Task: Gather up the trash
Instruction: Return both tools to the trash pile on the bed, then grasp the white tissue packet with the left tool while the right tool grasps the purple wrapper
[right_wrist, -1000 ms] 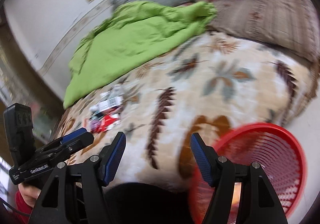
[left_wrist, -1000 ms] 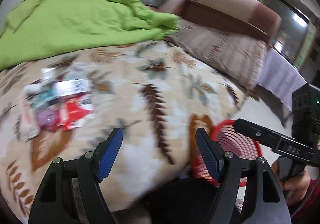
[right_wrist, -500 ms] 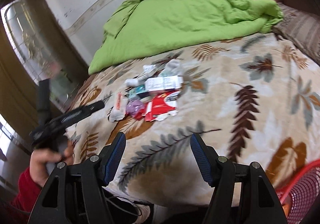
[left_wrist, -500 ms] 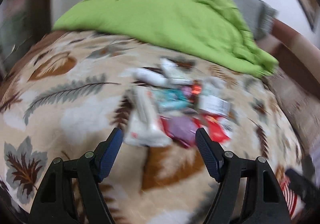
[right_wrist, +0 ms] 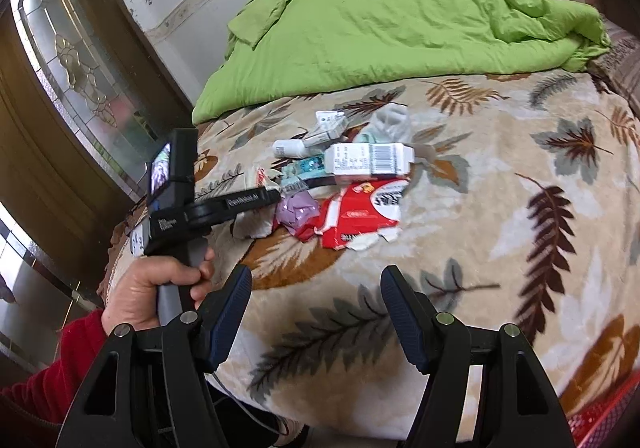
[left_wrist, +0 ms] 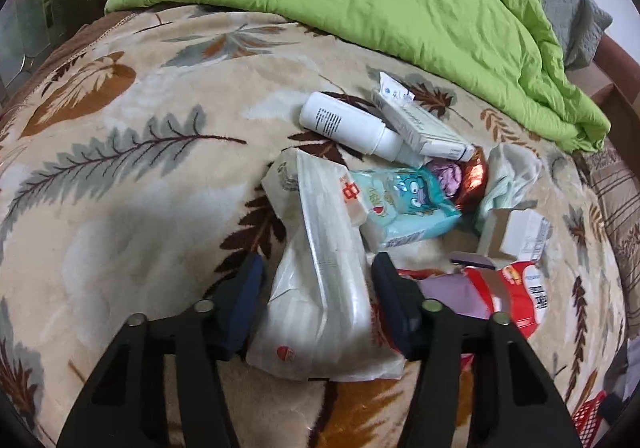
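Left gripper [left_wrist: 318,288] has just been closing; its jaws stand around the white bag [left_wrist: 320,280] on the bed [left_wrist: 120,175], not yet pressing. Right gripper [right_wrist: 316,312] hangs open, empty. Next: squeeze, lift, carry to the red basket [right_wrist: 600,416]; its contents are hidden.

A red basket [right_wrist: 600,414] is cut off at the lower right corner of the right wrist view. A purple wrapper [left_wrist: 452,294] lies half hidden behind a black finger [left_wrist: 394,302]; print on the white bottle [left_wrist: 348,125] is too small to read.
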A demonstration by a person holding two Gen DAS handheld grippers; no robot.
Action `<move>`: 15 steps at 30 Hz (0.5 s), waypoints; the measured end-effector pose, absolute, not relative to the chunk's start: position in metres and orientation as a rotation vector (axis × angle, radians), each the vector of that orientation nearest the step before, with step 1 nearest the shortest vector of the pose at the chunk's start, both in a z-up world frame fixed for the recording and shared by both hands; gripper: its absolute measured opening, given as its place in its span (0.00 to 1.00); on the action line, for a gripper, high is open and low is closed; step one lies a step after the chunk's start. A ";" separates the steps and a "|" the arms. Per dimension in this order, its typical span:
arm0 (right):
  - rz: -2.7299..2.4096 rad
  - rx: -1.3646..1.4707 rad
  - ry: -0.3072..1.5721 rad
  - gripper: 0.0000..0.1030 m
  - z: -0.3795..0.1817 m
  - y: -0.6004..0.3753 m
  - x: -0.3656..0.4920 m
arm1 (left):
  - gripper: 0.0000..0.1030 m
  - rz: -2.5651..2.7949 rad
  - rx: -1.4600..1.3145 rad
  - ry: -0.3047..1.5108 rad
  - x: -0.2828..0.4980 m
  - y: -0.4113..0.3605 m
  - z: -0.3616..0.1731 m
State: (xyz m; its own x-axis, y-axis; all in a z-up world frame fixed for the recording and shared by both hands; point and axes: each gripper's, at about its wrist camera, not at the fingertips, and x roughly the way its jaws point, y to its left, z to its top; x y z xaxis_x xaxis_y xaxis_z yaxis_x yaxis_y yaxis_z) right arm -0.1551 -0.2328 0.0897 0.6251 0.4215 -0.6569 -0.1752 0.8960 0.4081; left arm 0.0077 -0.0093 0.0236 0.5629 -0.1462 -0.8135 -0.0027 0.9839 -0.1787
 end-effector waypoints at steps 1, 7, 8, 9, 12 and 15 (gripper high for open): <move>0.358 0.313 0.831 0.69 0.090 -0.229 -0.150 | 0.46 -0.083 -0.165 0.967 0.007 -0.009 0.024; 0.397 0.239 0.853 0.69 0.088 -0.199 -0.111 | 0.43 -0.008 -0.110 0.924 0.002 0.006 0.030; 0.405 0.215 0.856 0.69 0.087 -0.191 -0.103 | 0.43 0.009 -0.101 0.920 0.002 0.010 0.031; 0.410 0.189 0.861 0.69 0.086 -0.185 -0.095 | 0.43 0.012 -0.108 0.922 0.001 0.015 0.030; 0.430 0.119 0.877 0.69 0.078 -0.165 -0.071 | 0.43 0.029 -0.132 0.931 -0.001 0.031 0.029; 0.421 0.065 0.908 0.69 0.064 -0.150 -0.048 | 0.43 0.025 -0.133 0.934 -0.002 0.039 0.028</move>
